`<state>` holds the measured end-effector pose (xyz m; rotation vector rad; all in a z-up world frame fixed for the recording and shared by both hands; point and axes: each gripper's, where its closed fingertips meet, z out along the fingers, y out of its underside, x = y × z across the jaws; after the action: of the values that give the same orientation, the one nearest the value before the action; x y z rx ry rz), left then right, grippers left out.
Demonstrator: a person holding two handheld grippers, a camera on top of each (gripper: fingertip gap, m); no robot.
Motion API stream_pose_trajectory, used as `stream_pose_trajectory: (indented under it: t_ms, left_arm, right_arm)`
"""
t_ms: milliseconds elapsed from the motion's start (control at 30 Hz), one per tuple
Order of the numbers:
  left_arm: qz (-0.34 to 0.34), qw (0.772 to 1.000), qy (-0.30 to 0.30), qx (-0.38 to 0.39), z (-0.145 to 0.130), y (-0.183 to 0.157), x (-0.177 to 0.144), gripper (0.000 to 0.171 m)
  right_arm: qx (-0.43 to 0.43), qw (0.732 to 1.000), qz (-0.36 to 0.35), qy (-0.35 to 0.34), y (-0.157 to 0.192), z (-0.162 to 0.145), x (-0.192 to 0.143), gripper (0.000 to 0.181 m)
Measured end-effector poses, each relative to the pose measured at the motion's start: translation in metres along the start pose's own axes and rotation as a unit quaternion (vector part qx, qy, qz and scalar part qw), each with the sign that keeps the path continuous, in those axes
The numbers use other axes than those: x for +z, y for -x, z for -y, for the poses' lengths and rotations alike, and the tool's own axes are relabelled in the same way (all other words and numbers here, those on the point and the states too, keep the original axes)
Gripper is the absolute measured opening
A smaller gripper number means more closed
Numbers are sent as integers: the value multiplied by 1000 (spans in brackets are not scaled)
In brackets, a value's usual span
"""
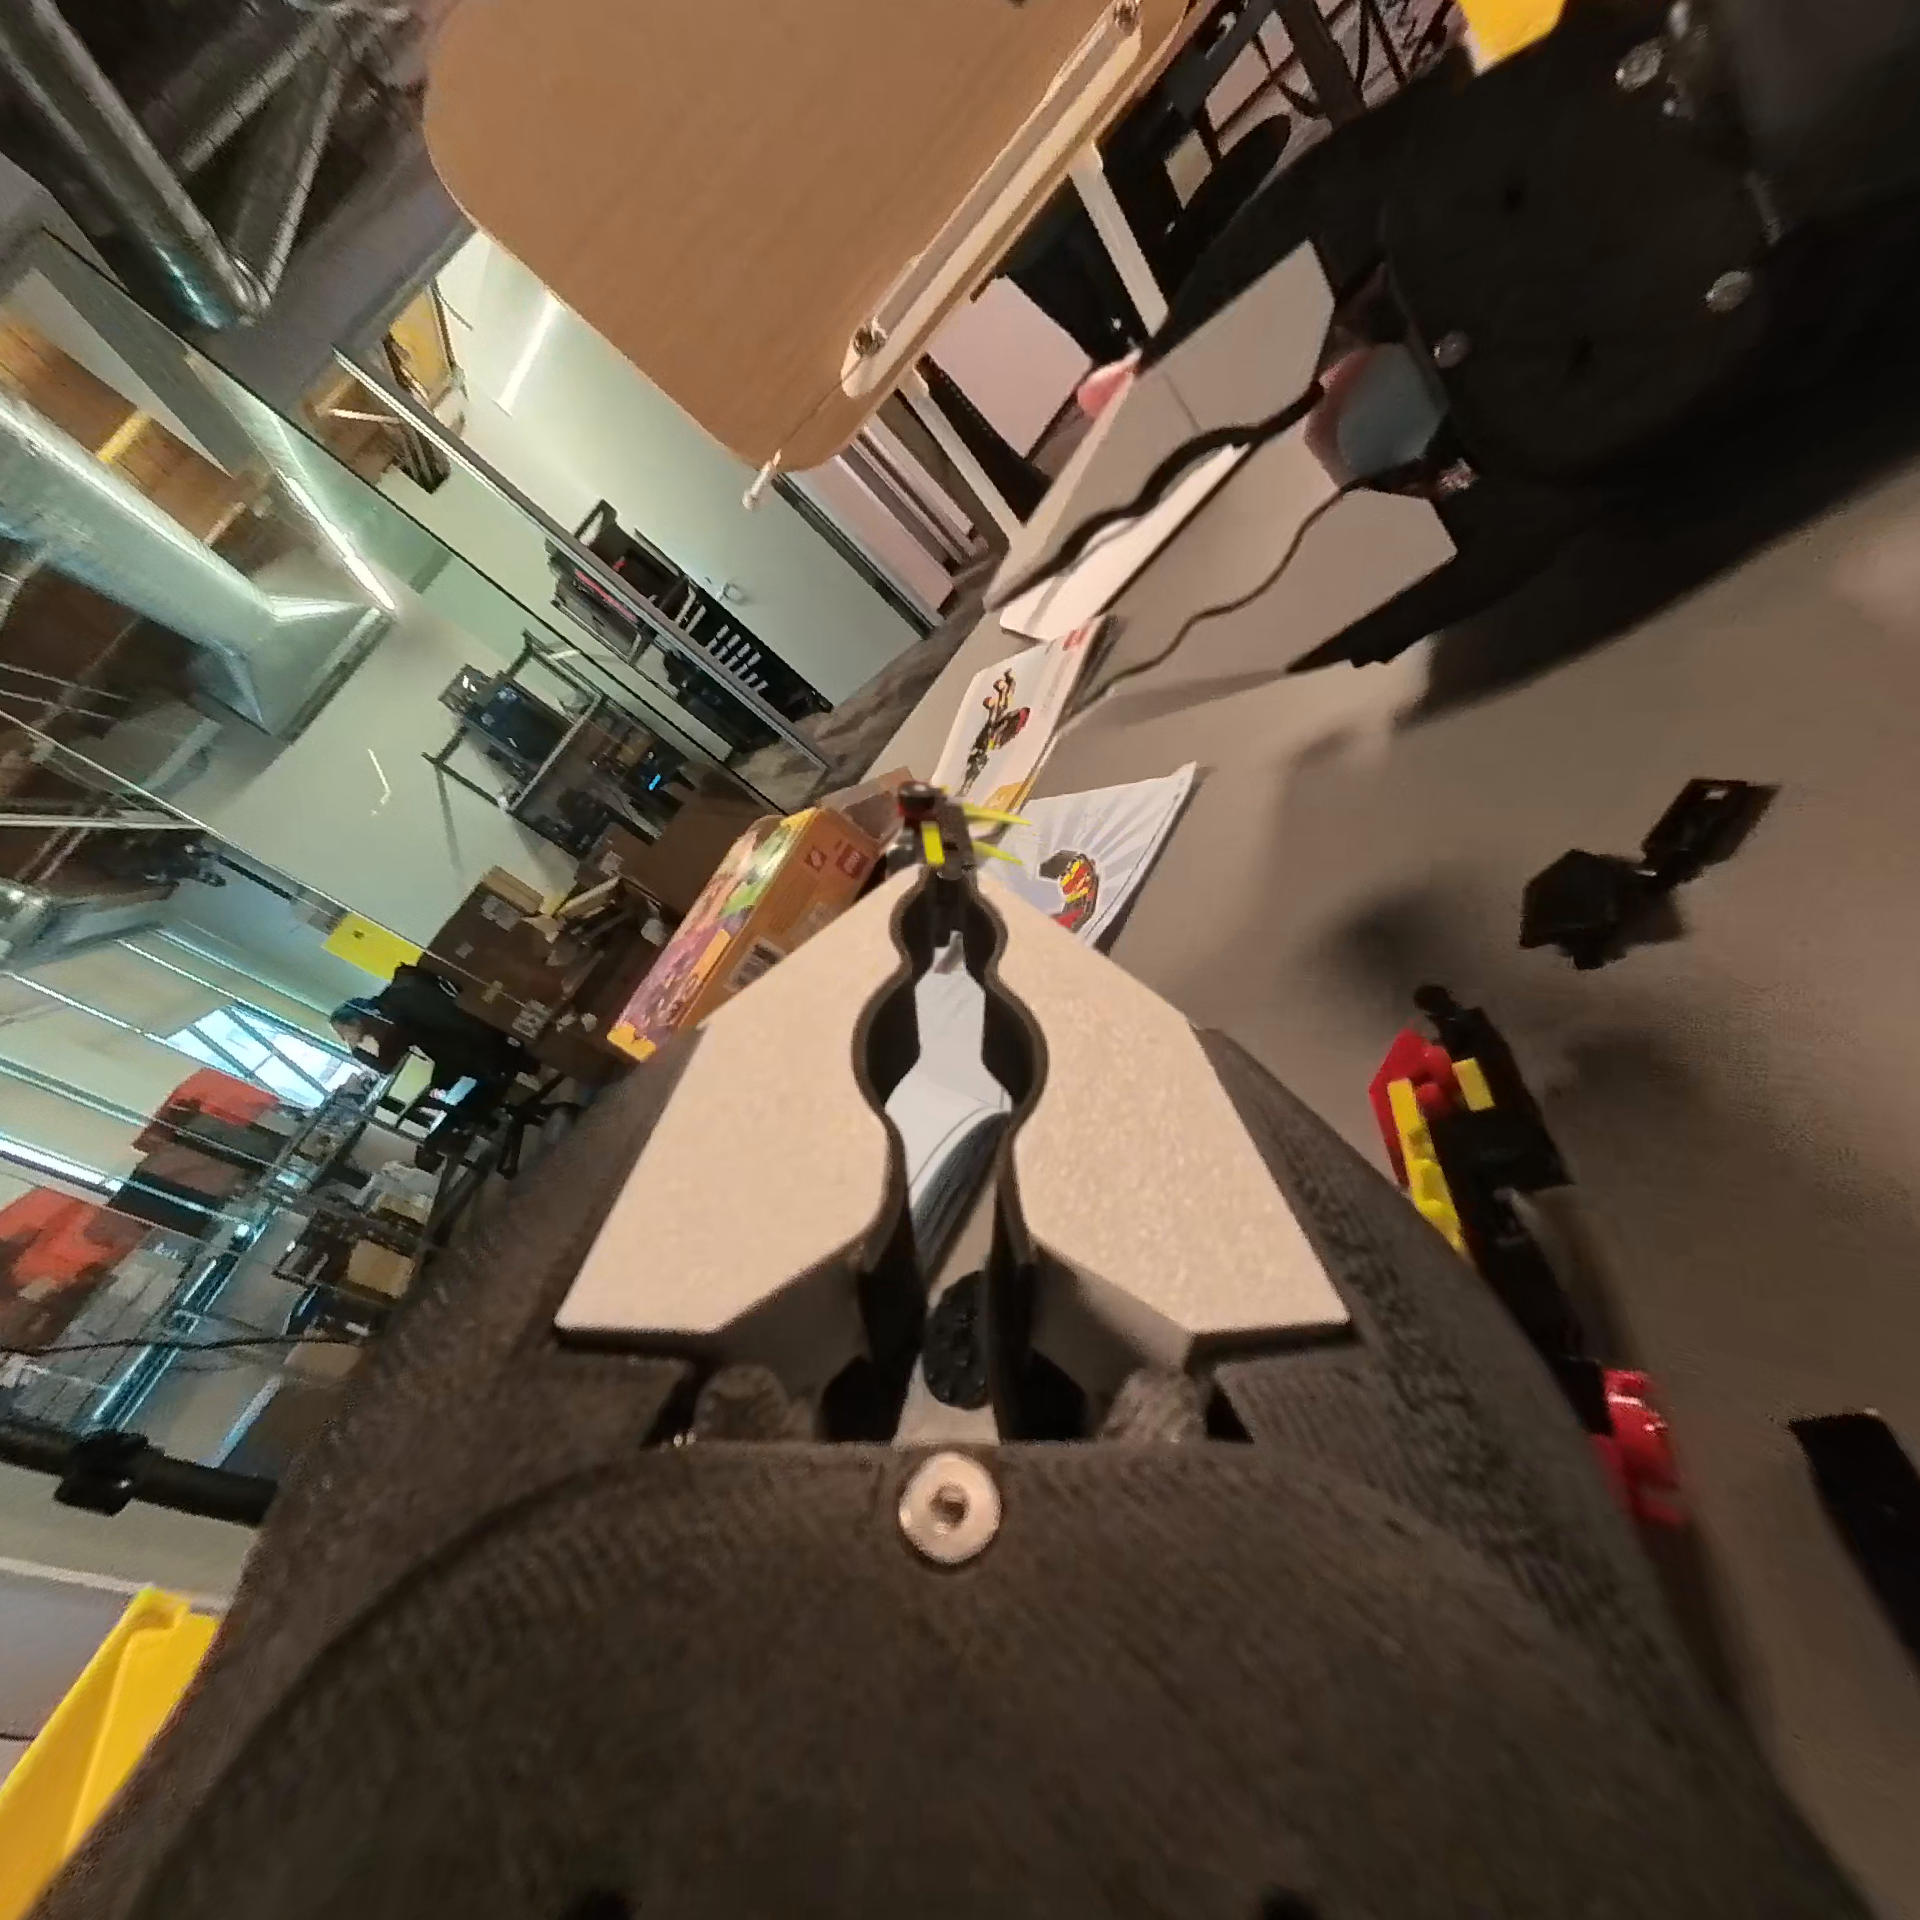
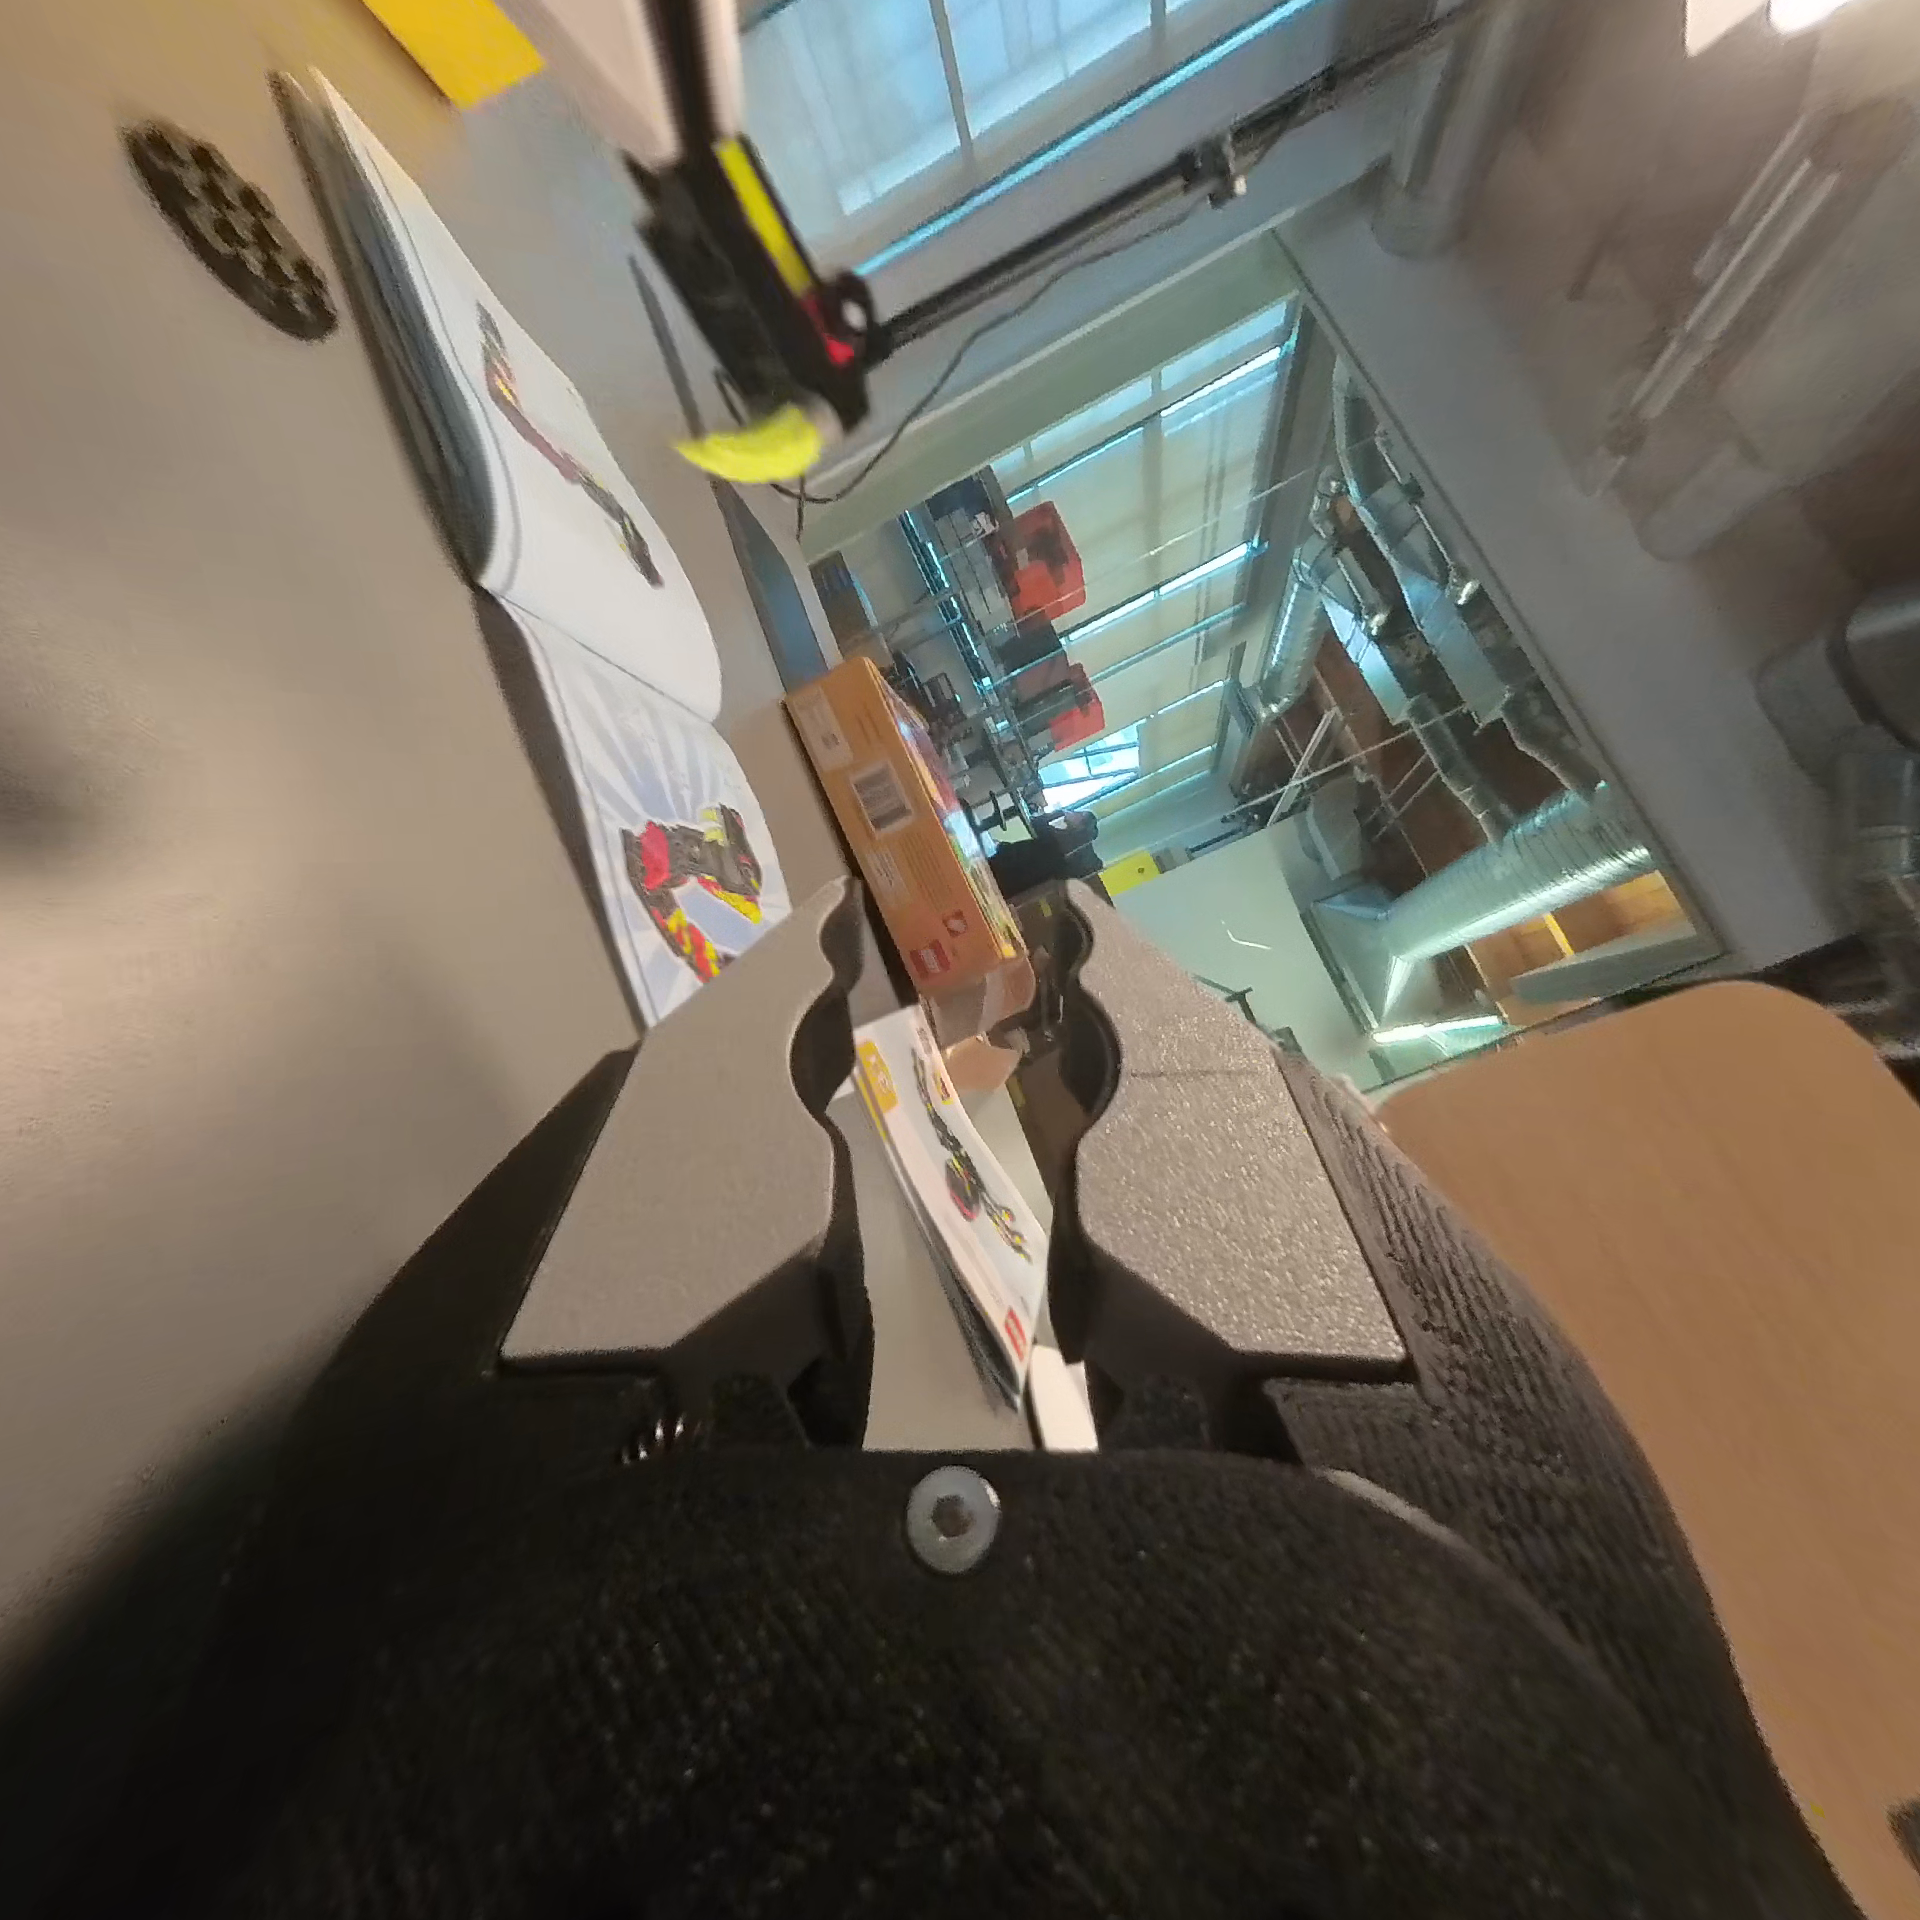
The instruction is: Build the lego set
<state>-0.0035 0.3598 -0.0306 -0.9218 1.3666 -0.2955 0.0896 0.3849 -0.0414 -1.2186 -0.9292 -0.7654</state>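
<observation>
The left hand-held gripper [image 1: 940, 883] is pinched nearly closed on a small black-and-yellow lego piece [image 1: 935, 831] at its tips, raised above the grey table [image 1: 1299, 831]. The right hand-held gripper [image 2: 961, 914] is spread apart, holding nothing. A red, yellow and black lego build [image 1: 1455, 1122] lies on the table beside an open instruction booklet [image 2: 582, 540] and an orange box [image 2: 904, 821].
</observation>
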Motion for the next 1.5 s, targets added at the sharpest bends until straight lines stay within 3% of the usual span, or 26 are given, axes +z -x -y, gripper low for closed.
stream_pose_trajectory:
  t_ms: [233,800,1167,1500]
  left_arm:
    - [-9,999,-39,-34,11,2,-5,3]
    - [-6,991,-136,-11,45,-1,-22,3]
    - [-12,974,-224,10,94,-15,-50,3]
    - [-14,978,-208,33,98,-23,-49,3]
  right_arm:
    - [-6,1000,5,-5,12,22,-8,34]
    - [5,1000,6,-10,12,26,-13,34]
    - [7,1000,15,-16,14,28,-13,33]
    - [6,1000,21,-16,17,28,-12,33]
